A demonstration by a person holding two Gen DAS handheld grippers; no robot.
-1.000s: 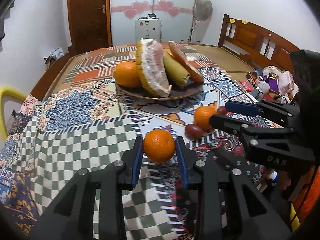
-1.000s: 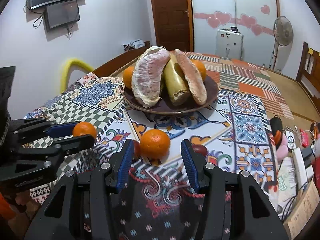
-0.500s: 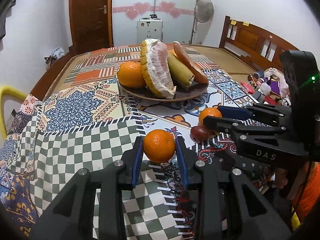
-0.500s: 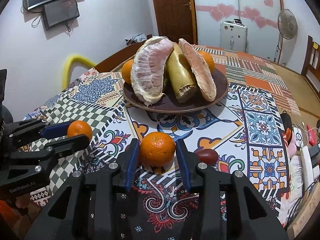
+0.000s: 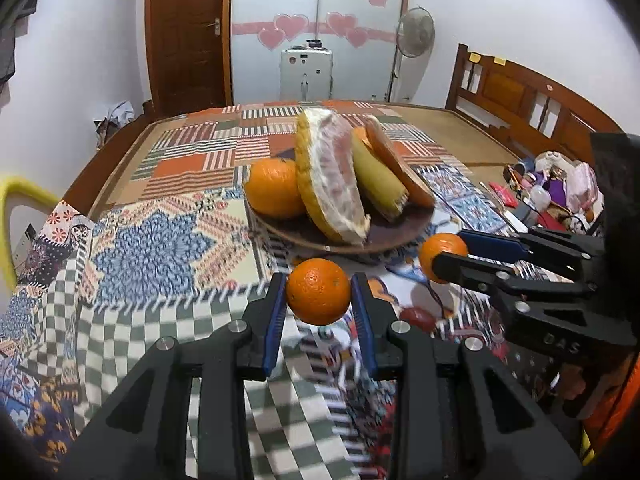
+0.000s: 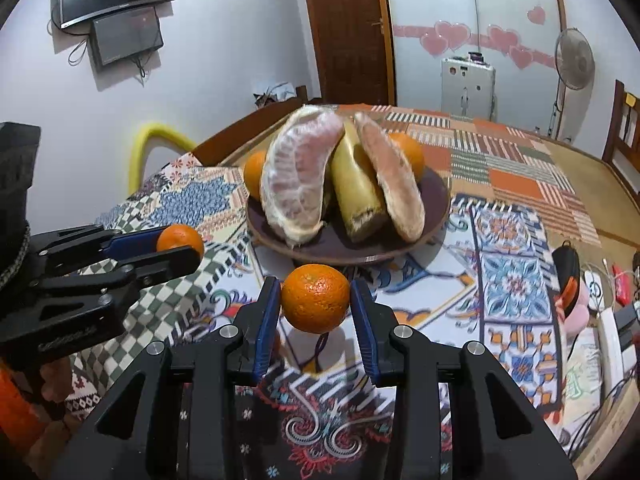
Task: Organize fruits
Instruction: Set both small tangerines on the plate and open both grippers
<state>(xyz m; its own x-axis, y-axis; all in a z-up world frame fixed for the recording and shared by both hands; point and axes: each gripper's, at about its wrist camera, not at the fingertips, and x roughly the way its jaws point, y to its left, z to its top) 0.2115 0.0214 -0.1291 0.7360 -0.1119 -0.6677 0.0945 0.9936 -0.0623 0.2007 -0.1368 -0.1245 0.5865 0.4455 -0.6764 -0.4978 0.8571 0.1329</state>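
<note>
**Two oranges held just short of the fruit plate**

A bedroom-like room with a brown wooden door, a pale cupboard front stuck with pink hearts and a standing fan lies behind a table covered in a bright patchwork-patterned cloth. Near the middle of the table sits a dark brown round plate, already piled with two peeled pomelo wedges, a yellowish wedge of rind between them and whole oranges tucked behind. This is evidently the collecting point for the fruit.

The left tool pinches a small round orange between its blue pads, with the fruit at the level of the plate's near rim. The pads sit on opposite sides at the widest girth, probably so that the round fruit cannot roll out.

The right tool has a second small orange between its blue pads, which touch the fruit on both sides. It too is right in front of the plate.

A small dark red fruit lies on the cloth between the two tools, not yet gathered.

Both oranges look ready to go onto the plate. The free room there is at the near rim, in front of the wedges, so they will need setting down gently against the pile.
</note>
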